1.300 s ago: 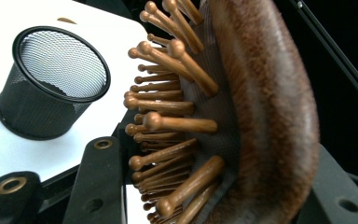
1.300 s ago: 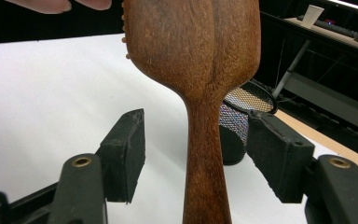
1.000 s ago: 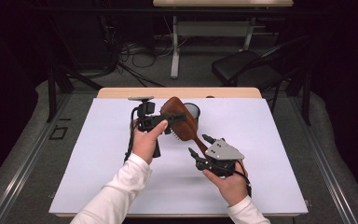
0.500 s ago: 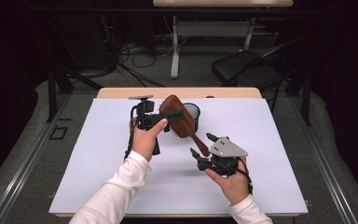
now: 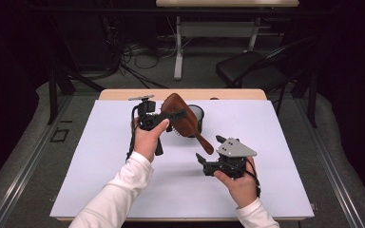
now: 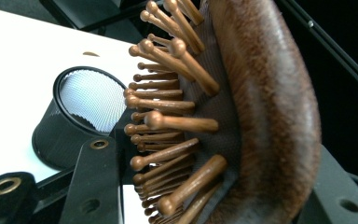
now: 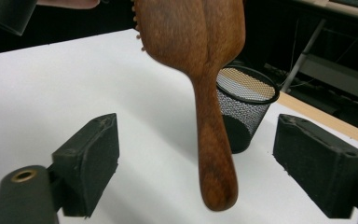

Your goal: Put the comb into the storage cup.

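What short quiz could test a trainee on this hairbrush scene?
1. True or false: the left claw is shut on the wooden hairbrush.
2. Which part of the hairbrush lies between the right claw's open jaws? A the bristles, B the handle.
3. What black container stands behind the hairbrush?

Key: 1 true. 2 B, untouched by either pad. 3 the mesh cup.

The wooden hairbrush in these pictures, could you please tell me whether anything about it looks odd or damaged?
Nothing looks damaged. The brown wooden paddle hairbrush hangs tilted in the air, handle down, its head clamped in the left gripper beside the black mesh cup. The right gripper has just been opening, its fingers clear of the handle.
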{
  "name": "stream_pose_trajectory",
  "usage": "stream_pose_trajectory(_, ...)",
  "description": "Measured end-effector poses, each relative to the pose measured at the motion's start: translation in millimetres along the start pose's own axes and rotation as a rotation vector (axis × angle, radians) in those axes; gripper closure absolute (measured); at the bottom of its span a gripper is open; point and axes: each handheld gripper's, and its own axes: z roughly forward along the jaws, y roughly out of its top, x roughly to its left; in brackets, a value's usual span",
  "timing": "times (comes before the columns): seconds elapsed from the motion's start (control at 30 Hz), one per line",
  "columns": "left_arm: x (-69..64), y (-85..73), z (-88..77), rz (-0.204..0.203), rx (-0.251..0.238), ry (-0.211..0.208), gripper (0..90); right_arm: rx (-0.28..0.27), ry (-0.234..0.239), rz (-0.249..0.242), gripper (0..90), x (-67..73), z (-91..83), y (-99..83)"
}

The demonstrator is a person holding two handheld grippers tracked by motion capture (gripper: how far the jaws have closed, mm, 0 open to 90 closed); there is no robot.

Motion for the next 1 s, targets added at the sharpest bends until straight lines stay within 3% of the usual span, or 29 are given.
stream_pose_trajectory(0.1,-0.3,0.8,-0.4,0.005,-0.004,-0.003,50.3,0.0,0.002,0.019,12.4,-2.6,-0.7,-0.1)
stream_pose_trajectory(0.23,-0.7,1.6,-1.8,0.018,-0.007,-0.006,50.1,0.012,0.013,0.059,0.0,-6.1,0.3,-0.9)
stream_pose_trajectory(0.43,-0.7,3.5,-2.0,0.025,-0.028,-0.008,50.1,0.046,0.014,0.101,0.0,-10.4,2.6,-3.2)
stream_pose_trajectory(0.67,-0.6,5.6,-1.2,0.013,-0.045,-0.003,49.7,0.05,0.013,0.128,0.0,-14.8,-0.4,-5.2)
stream_pose_trajectory(1.0,0.5,12.3,-1.7,0.027,-0.062,0.009,49.6,0.048,0.013,0.159,0.0,-22.0,-2.8,-7.9)
